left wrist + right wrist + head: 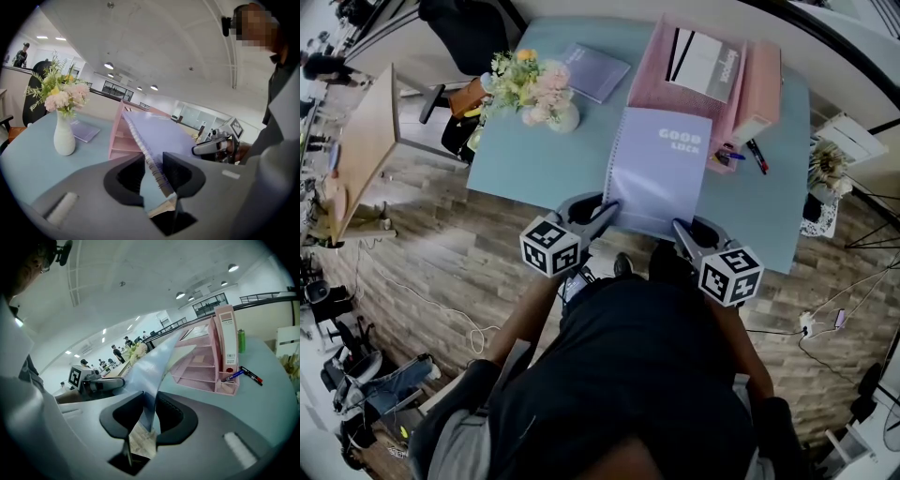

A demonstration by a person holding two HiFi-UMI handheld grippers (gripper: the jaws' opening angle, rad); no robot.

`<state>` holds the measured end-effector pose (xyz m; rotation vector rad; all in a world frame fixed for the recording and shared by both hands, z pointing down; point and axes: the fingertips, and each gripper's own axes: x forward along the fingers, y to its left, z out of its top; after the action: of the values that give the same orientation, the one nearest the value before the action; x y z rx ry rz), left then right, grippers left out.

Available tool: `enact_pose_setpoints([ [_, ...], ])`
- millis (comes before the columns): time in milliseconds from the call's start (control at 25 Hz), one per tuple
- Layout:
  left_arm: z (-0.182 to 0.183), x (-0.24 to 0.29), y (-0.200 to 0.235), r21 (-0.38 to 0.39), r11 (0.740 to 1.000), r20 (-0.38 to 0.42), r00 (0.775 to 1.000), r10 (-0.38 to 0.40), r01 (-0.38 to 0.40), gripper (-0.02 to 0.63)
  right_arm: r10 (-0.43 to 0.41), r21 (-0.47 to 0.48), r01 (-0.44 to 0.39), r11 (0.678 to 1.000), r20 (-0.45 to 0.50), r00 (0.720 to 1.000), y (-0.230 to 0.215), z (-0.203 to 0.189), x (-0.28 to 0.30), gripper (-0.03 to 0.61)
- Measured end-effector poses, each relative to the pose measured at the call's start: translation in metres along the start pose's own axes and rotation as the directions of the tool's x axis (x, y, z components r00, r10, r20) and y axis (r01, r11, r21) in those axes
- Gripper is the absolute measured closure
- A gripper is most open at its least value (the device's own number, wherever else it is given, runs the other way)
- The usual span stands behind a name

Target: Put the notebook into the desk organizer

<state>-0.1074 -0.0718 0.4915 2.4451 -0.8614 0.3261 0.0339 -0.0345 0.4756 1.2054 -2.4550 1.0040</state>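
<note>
Two-sided hold: pinches the notebook [661, 169] at its spiral-bound near corner between the left gripper [607, 208] jaws, and at the other near corner between the right gripper [680, 228] jaws. Holds it tilted over the blue table [534, 159], near the pink desk organizer [761, 80].

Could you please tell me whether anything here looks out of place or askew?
Only small things: a black-and-red pen lies loose on the light blue table beside the pink desk organizer, not in it.
</note>
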Motion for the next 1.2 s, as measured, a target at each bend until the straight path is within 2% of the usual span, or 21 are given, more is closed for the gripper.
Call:
enact_pose_setpoints([
  [800, -0.061, 0.000, -0.003, -0.057, 0.998, -0.088, 0.996, 0.012, -0.017, 0.439, -0.020, 0.043, 0.022, 0.999, -0.054, 0.998, -0.009, -0.060, 0.003, 0.495],
  [1200, -0.083, 0.021, 0.011, -0.086, 0.996, -0.118, 0.993, 0.013, -0.023, 0.445, -0.036, 0.057, 0.038, 0.998, -0.031, 0.999, -0.031, -0.080, 0.018, 0.495],
])
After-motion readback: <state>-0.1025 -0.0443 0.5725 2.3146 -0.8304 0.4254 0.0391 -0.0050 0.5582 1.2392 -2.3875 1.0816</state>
